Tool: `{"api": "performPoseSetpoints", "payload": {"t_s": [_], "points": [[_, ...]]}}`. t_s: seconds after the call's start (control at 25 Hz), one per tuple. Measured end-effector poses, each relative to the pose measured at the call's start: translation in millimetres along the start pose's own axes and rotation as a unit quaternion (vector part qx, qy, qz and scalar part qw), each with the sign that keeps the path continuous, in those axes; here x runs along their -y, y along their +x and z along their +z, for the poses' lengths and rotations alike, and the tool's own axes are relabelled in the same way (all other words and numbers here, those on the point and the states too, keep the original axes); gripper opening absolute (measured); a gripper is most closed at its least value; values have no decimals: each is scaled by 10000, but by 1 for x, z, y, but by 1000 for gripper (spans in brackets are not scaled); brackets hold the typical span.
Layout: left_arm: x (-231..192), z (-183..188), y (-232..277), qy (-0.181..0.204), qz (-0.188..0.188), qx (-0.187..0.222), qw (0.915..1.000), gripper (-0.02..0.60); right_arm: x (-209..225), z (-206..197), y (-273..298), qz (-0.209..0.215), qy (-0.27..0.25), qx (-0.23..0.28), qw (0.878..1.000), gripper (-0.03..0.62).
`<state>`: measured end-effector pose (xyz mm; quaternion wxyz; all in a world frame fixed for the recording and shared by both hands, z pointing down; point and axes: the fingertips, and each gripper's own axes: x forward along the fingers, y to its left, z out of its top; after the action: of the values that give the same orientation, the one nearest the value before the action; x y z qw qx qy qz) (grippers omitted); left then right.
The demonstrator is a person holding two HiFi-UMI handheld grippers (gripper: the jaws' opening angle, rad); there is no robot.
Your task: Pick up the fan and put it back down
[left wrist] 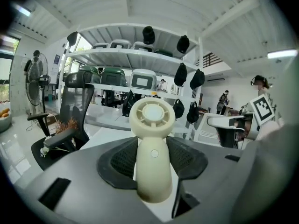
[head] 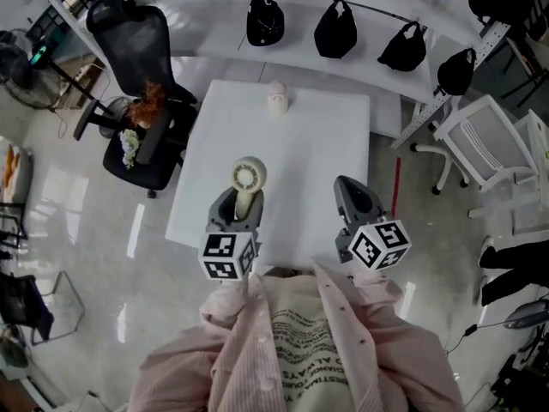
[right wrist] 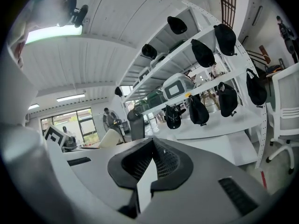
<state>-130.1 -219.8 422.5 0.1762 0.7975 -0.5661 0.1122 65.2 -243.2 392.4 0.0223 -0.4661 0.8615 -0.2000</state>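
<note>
Since the left side has all the action, left gripper (head: pixel 241 201): jaws clamped on the fan's handle, one pad on each side, low on the grip.
fan (left wrist: pixel 152 143): cream handheld one. The long axis runs upright, with the round head sticking up above the jaws and the handle end below them. It looks held clear of the table, though I can't see the gap itself.
drop spot: the white table (head: pixel 326 144) sits straight below the fan, so I'd guess setting it back is just a straight lowering, near the front-left part of the top.
nearer hand: obviously the left one, since it's already got the fan.
right gripper (right wrist: pixel 151 146): jaw tips pinched together with nothing in them, hanging off to the right, well apart from the fan.
in the way: not much, honestly. A small pale thing (head: pixel 276 98) sits at the far edge of the table, well away from the fan.
around, left: black office chair (head: pixel 137 50) beside the table's left edge.
around, back: shelf with black caps (head: pixel 336 29) hanging along it.
around, right: white chair (head: pixel 489 144), off the table's right side.
</note>
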Motion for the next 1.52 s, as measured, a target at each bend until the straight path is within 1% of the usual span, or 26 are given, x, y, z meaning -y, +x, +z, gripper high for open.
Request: {"api": "performPoseSetpoints", "payload": {"t_s": [0.12,0.44,0.76,1.0,1.28,1.52], "points": [[0,6,-11,55,11,126,9999,183,-6,10,-5,140,31,192,9997,0],[-5,36,-34,151,129,625,9979,183,-15,40,-12,299,-177,486,9982,0],[-14,60,-54,198,288,1057,9938,183,-18,48,-12,317,-272,562,9975,0],[-14,74,-65,204,293,1312,9907,183,-19,53,-15,302,-293,642,9970,0],[-15,78,-70,171,330,1457,9886,183,-16,57,-18,274,-356,714,9964,0],[-9,80,-59,171,267,1374,9900,183,-9,62,-19,252,-361,710,9965,0]]}}
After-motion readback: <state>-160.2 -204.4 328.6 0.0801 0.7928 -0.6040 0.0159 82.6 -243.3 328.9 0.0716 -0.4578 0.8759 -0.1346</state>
